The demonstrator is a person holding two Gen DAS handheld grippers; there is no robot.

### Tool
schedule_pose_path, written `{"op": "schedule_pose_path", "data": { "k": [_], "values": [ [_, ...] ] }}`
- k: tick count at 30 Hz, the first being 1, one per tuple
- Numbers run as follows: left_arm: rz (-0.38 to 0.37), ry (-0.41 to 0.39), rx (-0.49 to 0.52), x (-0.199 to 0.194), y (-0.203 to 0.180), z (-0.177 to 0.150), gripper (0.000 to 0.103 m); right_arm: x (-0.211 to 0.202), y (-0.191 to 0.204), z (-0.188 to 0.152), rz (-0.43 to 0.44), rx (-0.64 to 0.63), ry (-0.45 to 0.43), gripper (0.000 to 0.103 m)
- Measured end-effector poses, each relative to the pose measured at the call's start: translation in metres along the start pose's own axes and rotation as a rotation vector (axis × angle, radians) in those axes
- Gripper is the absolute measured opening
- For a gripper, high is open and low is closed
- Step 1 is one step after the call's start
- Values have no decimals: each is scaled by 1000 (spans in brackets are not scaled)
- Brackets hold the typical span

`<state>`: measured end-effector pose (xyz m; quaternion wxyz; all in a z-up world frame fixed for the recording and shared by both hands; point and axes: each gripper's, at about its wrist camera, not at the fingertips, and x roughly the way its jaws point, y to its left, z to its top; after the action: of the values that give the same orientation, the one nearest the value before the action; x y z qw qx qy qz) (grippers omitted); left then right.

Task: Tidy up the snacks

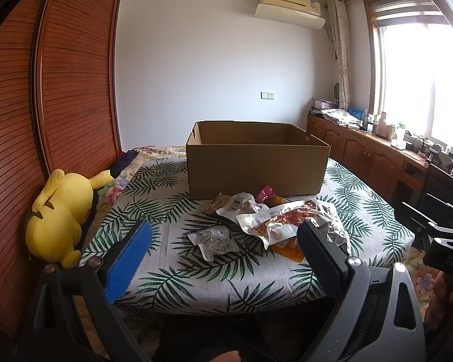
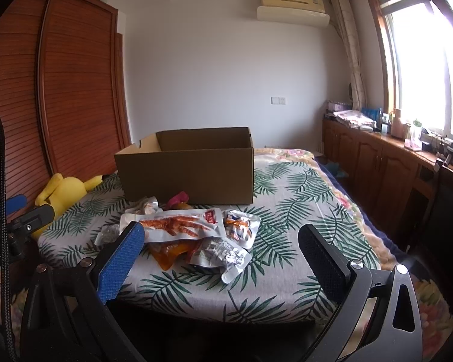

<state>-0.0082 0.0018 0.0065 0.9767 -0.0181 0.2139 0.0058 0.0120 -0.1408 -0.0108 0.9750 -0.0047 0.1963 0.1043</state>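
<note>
Bedroom, leaf-print bench (image 1: 166, 280) with an open cardboard box (image 1: 256, 166) and a heap of snack packets (image 1: 271, 223) before it.

Both my grippers hang just off the bench's near edge, and neither has hold of anything: my left gripper (image 1: 223, 250) has its jaws spread wide, and my right gripper (image 2: 220, 250) has its jaws spread wide too. Toward the far edge stands the box, top open; what lies inside I cannot tell. Just beside its near wall the packets are piled at mid-bench, overlapping one another. A clear pouch of red chicken feet (image 2: 172, 226) lies on top, an orange pouch (image 2: 169, 253) partly under it, and a pink wrapper (image 2: 178, 197) touches the box. Off the left edge a yellow plush toy (image 1: 57, 214) leans by the wooden wardrobe (image 1: 69, 84).
</note>
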Motion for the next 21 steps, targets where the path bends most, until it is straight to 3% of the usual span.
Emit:
{"op": "schedule_pose_path", "data": {
  "k": [21],
  "values": [
    [-1, -2, -3, -2, 1, -1, 98, 0, -1, -1, 0, 3, -3, 103]
  ]
}}
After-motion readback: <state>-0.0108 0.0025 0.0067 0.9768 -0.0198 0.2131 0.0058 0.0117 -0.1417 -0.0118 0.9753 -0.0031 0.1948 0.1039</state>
